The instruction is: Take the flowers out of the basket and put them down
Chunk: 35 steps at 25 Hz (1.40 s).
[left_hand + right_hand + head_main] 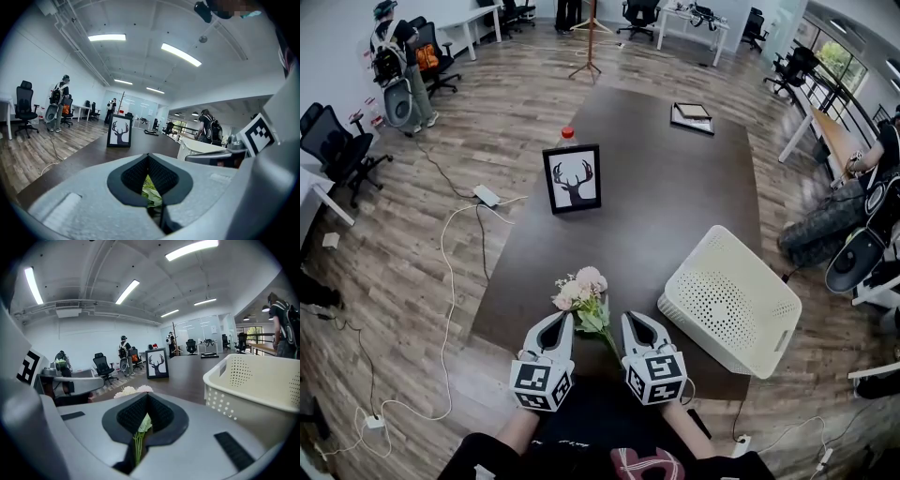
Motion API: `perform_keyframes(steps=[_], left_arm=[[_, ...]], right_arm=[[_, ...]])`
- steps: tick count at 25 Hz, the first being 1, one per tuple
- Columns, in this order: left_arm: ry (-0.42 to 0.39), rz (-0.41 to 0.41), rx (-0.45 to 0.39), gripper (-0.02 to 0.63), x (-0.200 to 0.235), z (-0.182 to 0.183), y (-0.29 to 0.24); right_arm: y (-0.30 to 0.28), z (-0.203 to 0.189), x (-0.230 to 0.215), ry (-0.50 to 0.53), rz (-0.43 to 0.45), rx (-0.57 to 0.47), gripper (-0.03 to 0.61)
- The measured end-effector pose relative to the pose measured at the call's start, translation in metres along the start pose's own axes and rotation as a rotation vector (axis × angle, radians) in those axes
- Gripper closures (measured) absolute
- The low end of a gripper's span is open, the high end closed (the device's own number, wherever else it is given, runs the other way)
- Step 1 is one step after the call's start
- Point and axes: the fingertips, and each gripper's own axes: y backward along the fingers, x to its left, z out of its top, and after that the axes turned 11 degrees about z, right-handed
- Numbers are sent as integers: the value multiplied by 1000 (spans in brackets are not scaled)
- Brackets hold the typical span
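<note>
- The left gripper (565,319) is held at the lower centre-left of the head view, over the near edge of the dark table (675,206). Its jaws are drawn together, and green leaves (151,190) are pinched in the narrow slit between them.
- A framed antler print (572,178) is stood upright at the middle of the table, with a red-capped bottle (567,134) just behind it.
- The flowers (581,289), a small bunch of pale pink and white blooms, are found between the two grippers. Whether they rest on the table cannot be told.
- The right gripper (629,319) is held just right of the bunch, and its jaws are closed on the green stems (137,446).
- The white perforated basket (727,300) is seen on the table at the right of the frame, near the right gripper but apart from it. The flowers are outside it.
</note>
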Motion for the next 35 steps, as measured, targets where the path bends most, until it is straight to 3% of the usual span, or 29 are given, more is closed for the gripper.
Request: perform_keyframes(steps=[35], left_arm=[[-1,0,-7,604,0,2,5]], right_arm=[[1,-1,10,2,20,8,574]])
